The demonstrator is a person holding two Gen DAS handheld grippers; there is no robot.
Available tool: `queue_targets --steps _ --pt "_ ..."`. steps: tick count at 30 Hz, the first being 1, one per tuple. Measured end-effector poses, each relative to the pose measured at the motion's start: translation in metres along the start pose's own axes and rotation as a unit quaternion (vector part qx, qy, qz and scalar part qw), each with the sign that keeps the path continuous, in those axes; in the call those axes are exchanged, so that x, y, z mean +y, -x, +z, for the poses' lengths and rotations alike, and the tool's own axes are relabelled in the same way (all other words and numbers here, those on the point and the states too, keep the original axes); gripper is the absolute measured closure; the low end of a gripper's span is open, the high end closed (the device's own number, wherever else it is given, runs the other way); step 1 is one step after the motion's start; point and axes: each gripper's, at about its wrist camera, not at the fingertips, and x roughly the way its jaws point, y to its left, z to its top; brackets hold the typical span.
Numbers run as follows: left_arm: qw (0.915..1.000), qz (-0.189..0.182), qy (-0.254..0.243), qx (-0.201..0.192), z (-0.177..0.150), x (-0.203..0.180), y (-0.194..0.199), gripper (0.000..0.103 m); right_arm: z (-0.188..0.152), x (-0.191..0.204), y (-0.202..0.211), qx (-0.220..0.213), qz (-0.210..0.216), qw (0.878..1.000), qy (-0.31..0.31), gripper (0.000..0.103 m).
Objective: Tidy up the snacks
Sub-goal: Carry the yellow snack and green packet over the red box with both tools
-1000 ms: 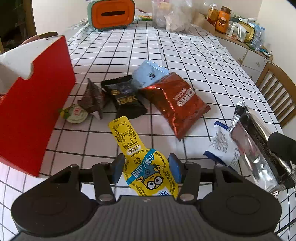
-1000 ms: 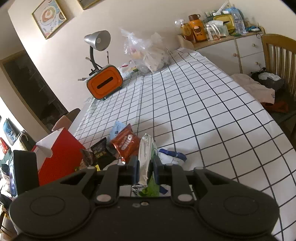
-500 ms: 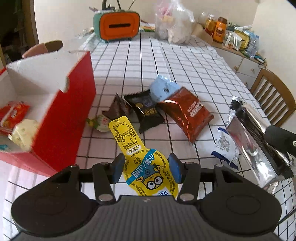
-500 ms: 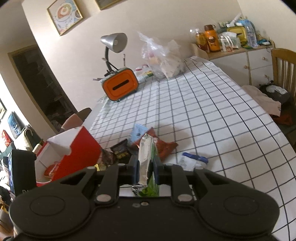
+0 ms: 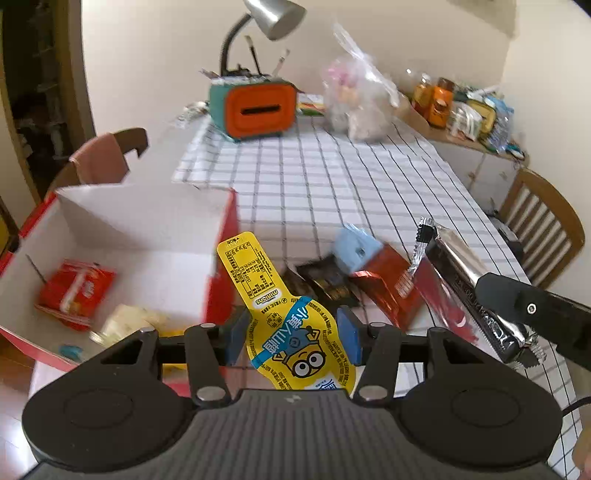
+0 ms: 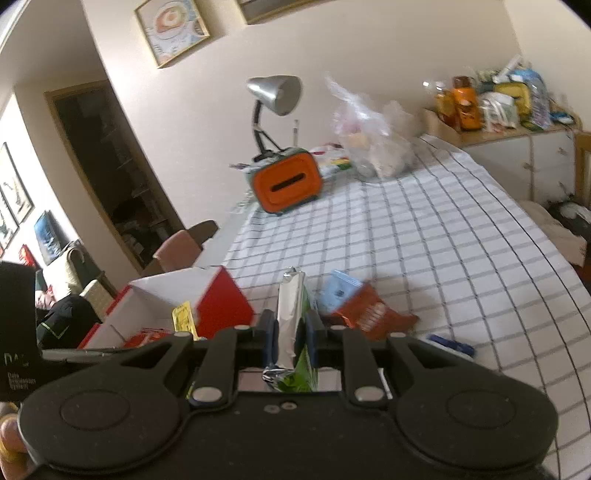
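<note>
Left wrist view. Left gripper (image 5: 291, 338) clenched on a yellow cartoon-printed snack pouch (image 5: 284, 317), blue pads pressing its wide lower part, narrow neck slanting toward 11 o'clock. Raised against a second ago: red box (image 5: 221, 258), then seen side-on at 9 o'clock, now seen from above with its white interior open to view, holding a red packet (image 5: 75, 290) and a pale wrapped item (image 5: 136, 319). Pouch neck now overlapping the box's near right wall in the picture; whether above the opening, cannot tell. Lamp (image 5: 275, 16) and orange holder (image 5: 255, 107) at 12 o'clock, formerly cut off at the top edge, now fully in frame. Loose snacks on the checked tablecloth (image 5: 332, 177) at 2 o'clock of the pouch: blue packet (image 5: 356, 251), black packet (image 5: 325, 280), red-brown foil bag (image 5: 391, 280), as before.

Right wrist view. Right gripper (image 6: 290, 341) clenched on a silver-and-green foil packet (image 6: 290, 317), held edge-up between the pads. Same packet visible in the left view at 3 o'clock, lifted clear of the table. Higher than a second ago: box (image 6: 225, 306) at 10 o'clock now showing its inside, the yellow pouch (image 6: 183, 319) visible against the box's white interior. Blue packet (image 6: 338, 290) and foil bag (image 6: 369, 317) at 1 o'clock; white-and-blue packet (image 6: 448, 345) at 3 o'clock on the cloth.
</note>
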Motion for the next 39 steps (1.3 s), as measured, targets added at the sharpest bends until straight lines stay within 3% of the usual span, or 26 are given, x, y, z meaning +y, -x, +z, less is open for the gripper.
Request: queue_targets --steps 12,23,31,39 --pt "0.9991 0.039 0.012 -0.01 0.032 0.071 0.008 0.052 0.018 0.072 -0.04 0.006 0.039 0.999 0.033 0.086" --pt "0.9957 0.083 0.04 0.0 0.036 0.147 0.003 0.052 0.011 0.132 -0.092 0.042 0.07 0.995 0.053 0.086" --pt "0.9909 0.12 0.061 0.016 0.033 0.195 -0.013 0.052 -0.001 0.158 -0.133 0.069 0.061 0.994 0.056 0.086" --pt "0.9878 0.144 0.045 0.04 0.024 0.216 -0.039 0.052 -0.018 0.169 -0.174 0.104 0.047 0.991 0.064 0.086"
